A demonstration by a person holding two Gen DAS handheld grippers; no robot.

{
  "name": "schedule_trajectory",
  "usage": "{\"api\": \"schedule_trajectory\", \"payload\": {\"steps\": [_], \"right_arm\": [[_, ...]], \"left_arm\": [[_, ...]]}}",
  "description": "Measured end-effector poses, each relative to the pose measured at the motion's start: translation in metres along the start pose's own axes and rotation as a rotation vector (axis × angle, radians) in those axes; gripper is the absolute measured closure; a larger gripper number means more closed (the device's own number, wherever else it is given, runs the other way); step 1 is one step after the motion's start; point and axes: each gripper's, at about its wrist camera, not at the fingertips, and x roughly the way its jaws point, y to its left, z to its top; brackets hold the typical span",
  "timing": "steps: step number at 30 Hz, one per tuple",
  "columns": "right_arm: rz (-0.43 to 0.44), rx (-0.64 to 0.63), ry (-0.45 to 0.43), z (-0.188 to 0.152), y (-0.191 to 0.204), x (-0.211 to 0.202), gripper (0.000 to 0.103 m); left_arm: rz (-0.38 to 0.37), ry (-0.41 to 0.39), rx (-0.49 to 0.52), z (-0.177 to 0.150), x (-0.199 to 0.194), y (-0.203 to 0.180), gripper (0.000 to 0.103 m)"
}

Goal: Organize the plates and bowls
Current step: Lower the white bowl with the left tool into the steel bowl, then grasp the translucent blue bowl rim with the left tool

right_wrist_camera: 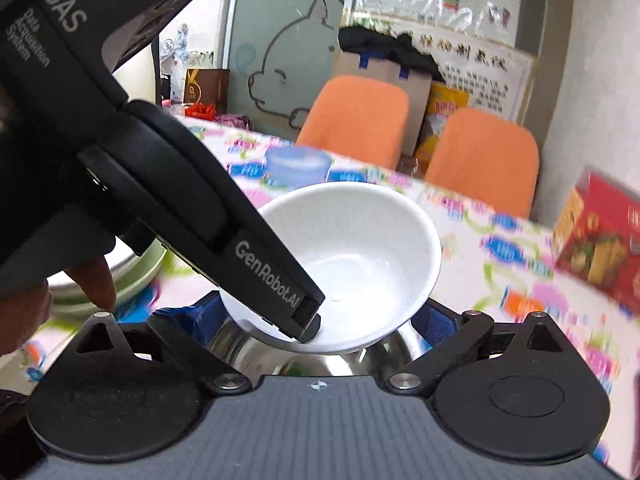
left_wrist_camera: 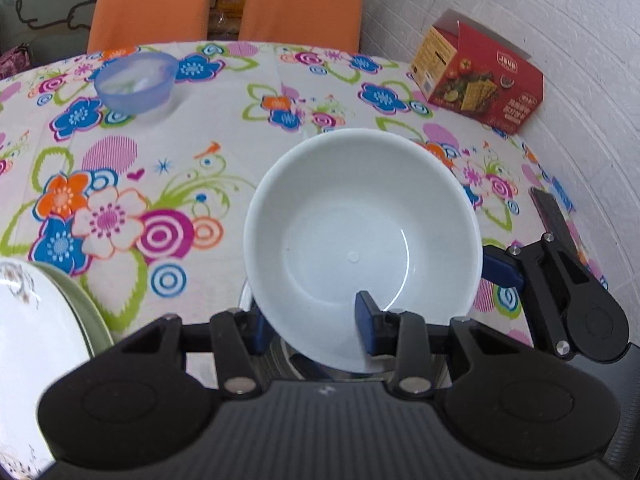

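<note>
White bowl: held up over the desk, tilted, its open side turned toward the left wrist camera; empty inside.
Left gripper: its jaws are pinched on the near rim of the white bowl, one blue pad inside the wall, the other outside and mostly hidden behind the rim.
Right gripper: jaws spread wide, a blue pad showing on either side of the white bowl's lower wall; whether they touch it I cannot tell.
Steel bowl: shiny metal, seen just under the white bowl and between the right gripper's arms; most of it is hidden.
Plates: a white patterned plate lying on a pale green one at the left edge of the desk.
Blue bowl: translucent, standing upright at the far side of the desk, well apart from the white bowl.
Desk: covered with a bright flowered cloth.
Red box: a printed food carton at the far right, against the white wall.
Chairs: two orange backs beyond the far edge of the desk.
Hand: fingers under the left gripper's black body, seen from the right wrist camera.
</note>
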Motion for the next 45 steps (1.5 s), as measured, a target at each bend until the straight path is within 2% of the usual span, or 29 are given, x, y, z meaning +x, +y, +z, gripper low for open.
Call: {"api": "schedule_trajectory", "payload": {"steps": [5,7,9,11,14,20,23,27,31,36,42,45], "right_arm": [[0.017,0.046,0.036,-0.014,0.002,0.001,0.017],[0.015,0.055,0.048,-0.012,0.000,0.004,0.017],[0.024,0.065,0.051,-0.014,-0.003,0.003,0.017],[0.023,0.061,0.057,-0.016,-0.003,0.000,0.017],[-0.010,0.027,0.069,-0.019,-0.002,-0.007,0.017],[-0.020,0.018,0.077,-0.025,-0.011,-0.032,0.017],[-0.017,0.027,0.071,-0.025,-0.014,-0.039,0.017],[0.008,0.043,0.048,-0.021,-0.015,-0.046,0.016],[0.072,0.061,0.011,-0.001,-0.019,-0.042,0.016],[0.064,-0.026,-0.018,0.051,-0.022,-0.012,0.016],[0.079,-0.149,0.039,0.130,-0.032,0.060,0.016],[0.083,-0.203,0.077,0.155,-0.030,0.104,0.016]], "left_arm": [[0.010,0.022,0.024,-0.018,0.005,-0.002,0.068],[0.016,0.020,0.027,-0.020,0.004,-0.003,0.063],[0.011,0.011,0.033,-0.021,0.003,-0.003,0.042],[-0.015,0.003,0.036,-0.020,-0.002,-0.003,0.027],[0.002,-0.026,0.050,-0.019,-0.011,-0.004,0.025],[-0.026,-0.090,0.032,-0.009,-0.038,0.007,0.019],[-0.001,-0.133,0.026,-0.004,-0.049,0.015,0.009],[0.048,-0.164,0.009,0.002,-0.060,0.037,0.008],[0.106,-0.174,-0.036,0.009,-0.068,0.069,0.008],[0.177,-0.197,-0.080,0.032,-0.072,0.107,0.008],[0.241,-0.242,-0.094,0.092,-0.070,0.144,0.006],[0.270,-0.275,-0.082,0.127,-0.061,0.162,0.005]]}}
